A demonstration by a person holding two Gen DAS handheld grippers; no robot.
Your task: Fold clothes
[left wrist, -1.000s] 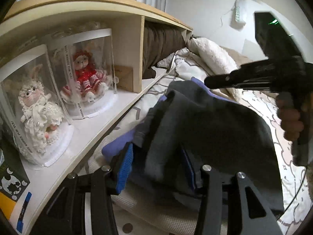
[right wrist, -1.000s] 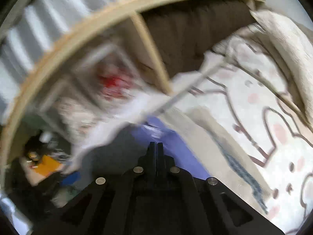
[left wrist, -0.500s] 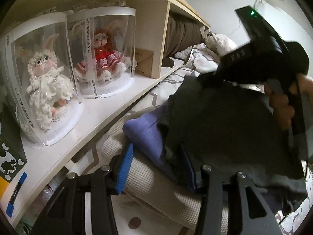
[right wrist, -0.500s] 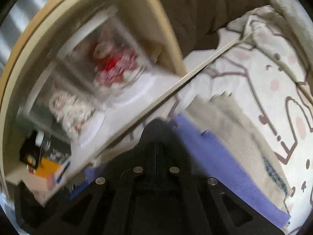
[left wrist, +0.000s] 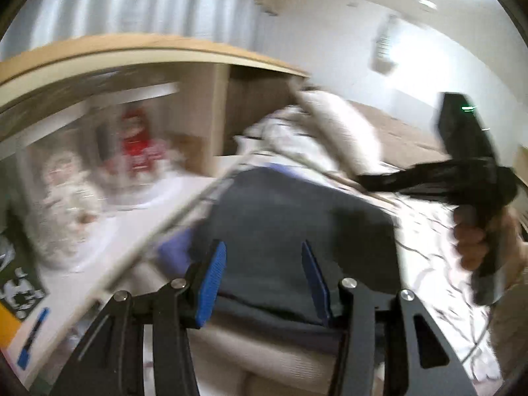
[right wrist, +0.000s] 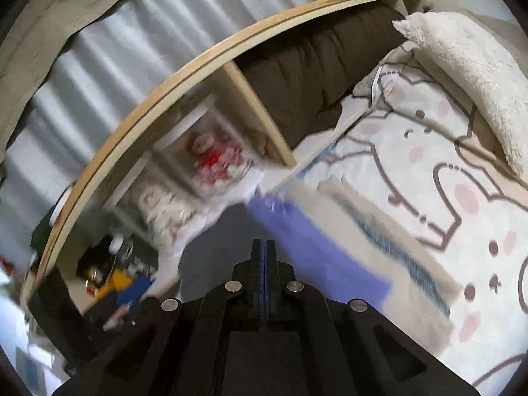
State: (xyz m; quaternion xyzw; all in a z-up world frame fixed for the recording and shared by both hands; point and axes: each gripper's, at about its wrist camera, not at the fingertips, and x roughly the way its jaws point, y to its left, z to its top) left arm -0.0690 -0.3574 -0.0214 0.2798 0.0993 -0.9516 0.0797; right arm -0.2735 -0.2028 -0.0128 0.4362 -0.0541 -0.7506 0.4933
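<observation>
Since half a second ago the left tool (left wrist: 262, 279) has been pulling back from the dark grey garment (left wrist: 290, 231), its blue pads now standing wide apart with the cloth lying beyond and between them, nothing pinched. The right tool (right wrist: 264, 257) has been lifting away as well; seen from the left wrist camera it is hanging above the garment's far right corner, gripped by the person's right hand (left wrist: 475, 241). Its fingers are pressed flat together, and no cloth is showing between them.

The garment is lying folded on top of a purple item (right wrist: 307, 241), itself resting on a beige knit piece (left wrist: 280, 356) at the edge of the bed (right wrist: 445, 198) that is running along the wooden shelf (right wrist: 211, 62). The garment's left edge is sitting just beside the shelf's white ledge, leaving little room on that side. Away from the shelf, the patterned bedcover is stretching open toward a fluffy cream pillow (right wrist: 462, 66).

Motion blur is smearing the left wrist view: two dolls in clear cases (left wrist: 99, 191) on the shelf are reading only as white and red shapes. How far the purple item reaches beneath the garment is hidden, and the right tool's body is covering the near part of the pile in its own view.
</observation>
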